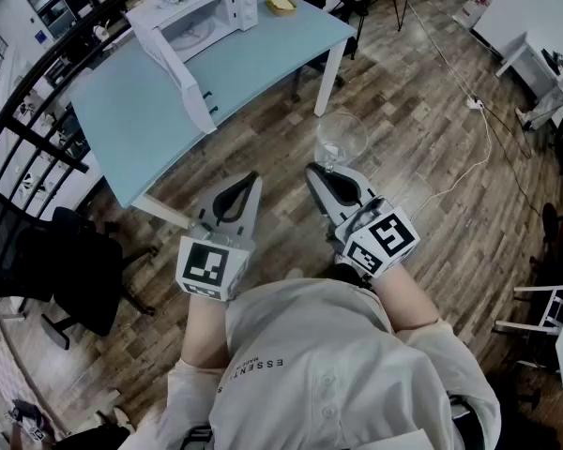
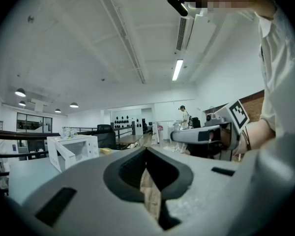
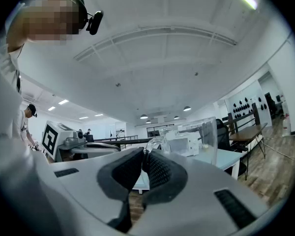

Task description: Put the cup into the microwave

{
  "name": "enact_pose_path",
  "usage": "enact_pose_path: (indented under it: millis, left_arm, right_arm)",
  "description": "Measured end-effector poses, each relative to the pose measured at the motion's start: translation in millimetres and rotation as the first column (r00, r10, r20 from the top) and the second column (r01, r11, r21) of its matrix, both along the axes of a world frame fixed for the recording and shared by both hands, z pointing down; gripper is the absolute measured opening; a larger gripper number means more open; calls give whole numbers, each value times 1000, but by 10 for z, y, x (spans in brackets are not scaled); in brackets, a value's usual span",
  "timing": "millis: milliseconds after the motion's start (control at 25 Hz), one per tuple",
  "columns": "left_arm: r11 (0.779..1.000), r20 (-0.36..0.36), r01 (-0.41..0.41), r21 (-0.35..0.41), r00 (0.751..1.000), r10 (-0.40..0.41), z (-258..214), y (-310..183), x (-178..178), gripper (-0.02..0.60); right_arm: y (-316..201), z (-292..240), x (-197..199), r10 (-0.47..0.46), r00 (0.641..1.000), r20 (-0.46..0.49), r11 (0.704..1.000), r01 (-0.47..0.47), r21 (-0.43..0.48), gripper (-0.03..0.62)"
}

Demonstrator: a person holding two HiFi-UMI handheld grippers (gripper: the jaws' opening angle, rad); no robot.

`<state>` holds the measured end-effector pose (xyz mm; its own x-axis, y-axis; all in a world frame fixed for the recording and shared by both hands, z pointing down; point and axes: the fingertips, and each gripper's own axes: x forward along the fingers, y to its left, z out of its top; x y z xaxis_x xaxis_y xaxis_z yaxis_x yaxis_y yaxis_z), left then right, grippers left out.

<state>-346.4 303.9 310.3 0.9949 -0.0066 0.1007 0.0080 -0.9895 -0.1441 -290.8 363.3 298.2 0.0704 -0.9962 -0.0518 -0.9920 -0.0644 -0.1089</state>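
A clear glass cup (image 1: 341, 139) hangs over the wood floor, in front of the table's near corner. My right gripper (image 1: 323, 169) is shut on its handle. In the right gripper view the handle (image 3: 155, 144) sits pinched between the dark pads and the cup body (image 3: 202, 142) stands just beyond them. The white microwave (image 1: 205, 19) stands at the far side of the light blue table (image 1: 263, 59) with its door (image 1: 175, 64) swung open toward me. My left gripper (image 1: 253, 180) is held beside the right one, shut and with nothing in it.
A small yellow object (image 1: 281, 5) lies on the table right of the microwave. A black office chair (image 1: 47, 261) and a dark railing (image 1: 38, 143) are on the left. A white cable (image 1: 474, 157) runs across the floor on the right.
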Motion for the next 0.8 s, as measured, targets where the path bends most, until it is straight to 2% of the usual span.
enact_pose_path:
  millis: [400, 800]
  left_arm:
    - [1000, -12, 3, -29, 1000, -3, -11, -158, 198, 2]
    - [998, 6, 19, -60, 1000, -19, 55, -380, 548, 2]
  right_arm:
    - [-126, 3, 200, 6, 1000, 26, 1000, -6, -1, 21]
    - [-374, 80, 503, -31, 998, 53, 999, 33, -29, 21]
